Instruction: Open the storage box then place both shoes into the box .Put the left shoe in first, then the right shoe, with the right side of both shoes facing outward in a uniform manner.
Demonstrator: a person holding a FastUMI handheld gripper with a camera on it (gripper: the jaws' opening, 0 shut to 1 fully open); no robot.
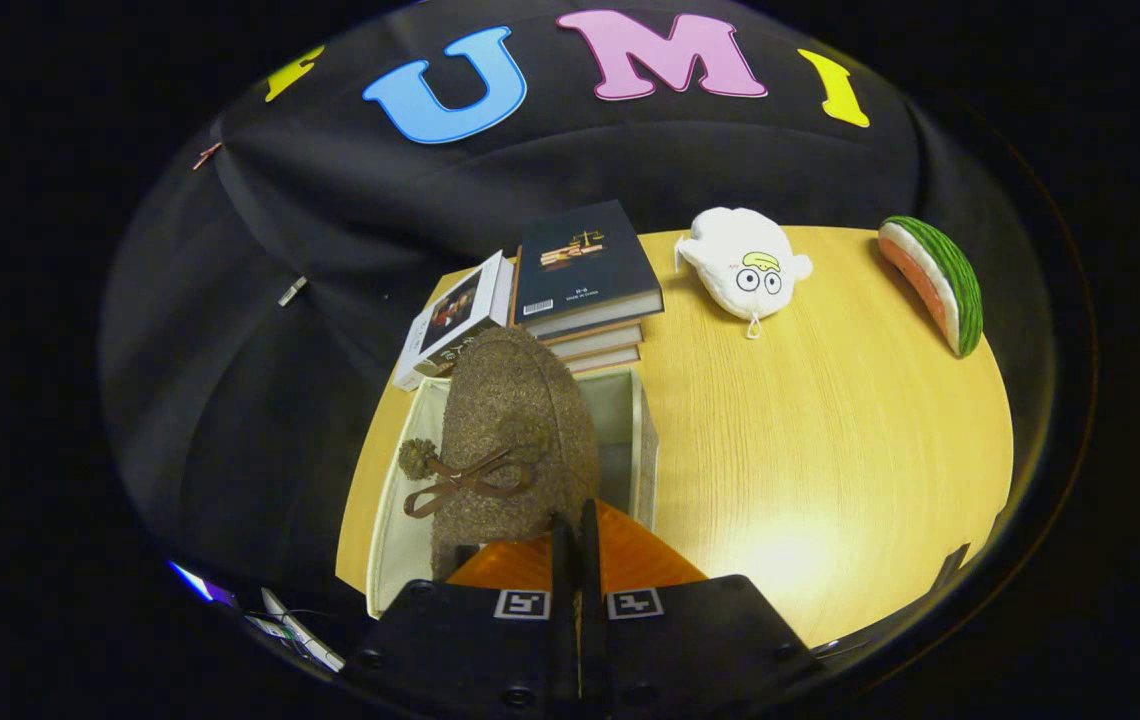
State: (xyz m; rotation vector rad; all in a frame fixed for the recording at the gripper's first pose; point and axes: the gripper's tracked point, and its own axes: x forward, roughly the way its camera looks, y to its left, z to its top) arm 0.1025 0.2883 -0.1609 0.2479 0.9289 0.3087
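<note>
Hanging over the open storage box (642, 440) beside the stacked books (585, 270), the brown shoe (515, 440) is pinched by its heel in the nearly closed gripper (575, 525); I'd lower it level, bow side kept outward.

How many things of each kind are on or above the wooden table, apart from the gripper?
Shoes: 1, a brown shoe with a bow, held over the storage box with the jaws closed on its rear edge.
Storage boxes: 1, the storage box, open.
Books: 4, three in the book stack and one white book beside it.
Plush toys: 2, the white plush and the watermelon plush.
Total: 8
</note>
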